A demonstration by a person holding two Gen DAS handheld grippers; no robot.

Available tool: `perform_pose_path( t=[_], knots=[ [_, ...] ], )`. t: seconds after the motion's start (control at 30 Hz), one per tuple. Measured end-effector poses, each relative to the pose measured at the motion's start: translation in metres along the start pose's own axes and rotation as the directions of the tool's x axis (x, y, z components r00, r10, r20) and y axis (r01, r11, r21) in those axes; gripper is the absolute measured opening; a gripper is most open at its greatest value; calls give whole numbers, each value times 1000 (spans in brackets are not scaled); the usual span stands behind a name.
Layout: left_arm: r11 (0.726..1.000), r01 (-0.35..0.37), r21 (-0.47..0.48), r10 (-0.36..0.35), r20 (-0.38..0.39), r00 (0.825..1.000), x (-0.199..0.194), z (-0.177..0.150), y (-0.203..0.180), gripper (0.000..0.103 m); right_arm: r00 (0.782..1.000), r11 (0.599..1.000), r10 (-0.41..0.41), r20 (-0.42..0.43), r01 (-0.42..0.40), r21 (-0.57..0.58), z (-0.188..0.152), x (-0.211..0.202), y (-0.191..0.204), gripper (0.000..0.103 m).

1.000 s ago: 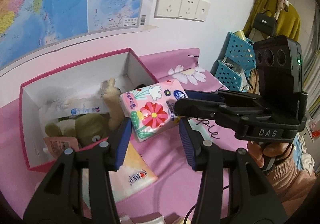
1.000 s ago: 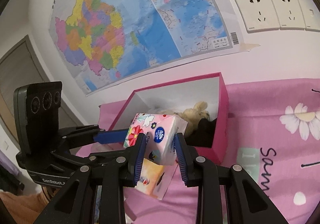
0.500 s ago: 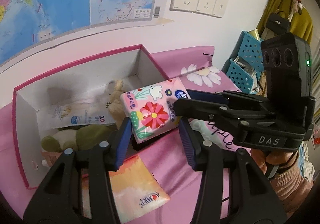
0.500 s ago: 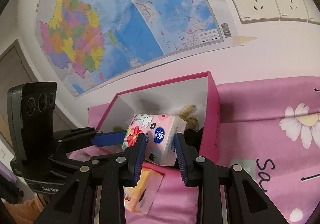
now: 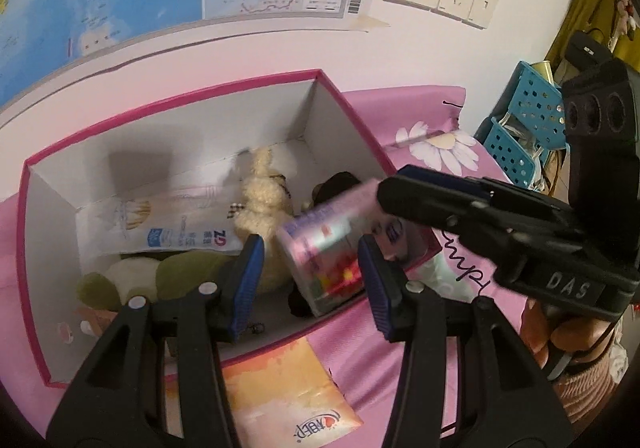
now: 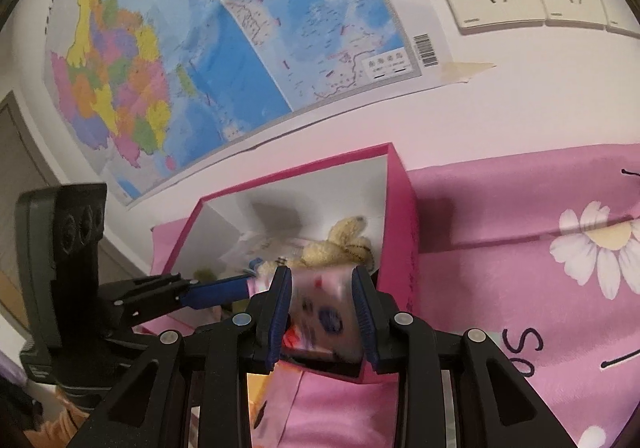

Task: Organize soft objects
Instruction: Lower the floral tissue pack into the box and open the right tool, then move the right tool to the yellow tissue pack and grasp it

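The right claw grips the floral tissue pack, now tilted and low over the near right corner of the pink box, where earlier it hung level above the rim. The left claw stands open, empty, nearby. Next: lower the pack, then release among the plush toys.

Both grippers are showing black plastic frames, blue ribbed pads lining the jaws and silver screw heads on the arms. The right gripper, sitting at three o'clock in the left wrist view, is carrying a black three-lens camera block and white "DAS" lettering. The hand under it is wearing a pink knitted sleeve.
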State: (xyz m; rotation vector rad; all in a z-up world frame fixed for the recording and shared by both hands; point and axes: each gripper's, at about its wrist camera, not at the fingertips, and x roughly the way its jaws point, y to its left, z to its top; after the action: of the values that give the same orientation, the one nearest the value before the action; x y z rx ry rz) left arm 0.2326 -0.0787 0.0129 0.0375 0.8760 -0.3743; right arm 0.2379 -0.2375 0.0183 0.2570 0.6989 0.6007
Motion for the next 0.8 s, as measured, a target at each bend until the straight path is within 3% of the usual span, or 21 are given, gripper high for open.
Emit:
perform_pose_path(
  t=[0.13, 0.3, 0.5, 0.63, 0.8],
  knots=[
    [1000, -25, 14, 25, 29, 999, -12, -8, 0, 50, 1000, 1000, -7, 5, 7, -6, -5, -8, 0, 32],
    [999, 15, 47, -19, 92, 996, -49, -27, -2, 51, 1000, 999, 23, 7, -23, -44, -18, -29, 11, 32],
    [993, 49, 104, -64, 143, 988, -94, -68, -4, 56, 988, 981, 137, -68, -145, -131, -56, -57, 42, 38],
    [989, 77, 125, -90, 103, 991, -105, -110, -5, 56, 965, 965, 197, -174, -222, -139, -93, -57, 53, 40],
    [990, 116, 80, -116, -6, 993, -92, -164, -1, 56, 935, 961, 202, -292, -247, -127, -139, -46, 56, 41]
  ],
)
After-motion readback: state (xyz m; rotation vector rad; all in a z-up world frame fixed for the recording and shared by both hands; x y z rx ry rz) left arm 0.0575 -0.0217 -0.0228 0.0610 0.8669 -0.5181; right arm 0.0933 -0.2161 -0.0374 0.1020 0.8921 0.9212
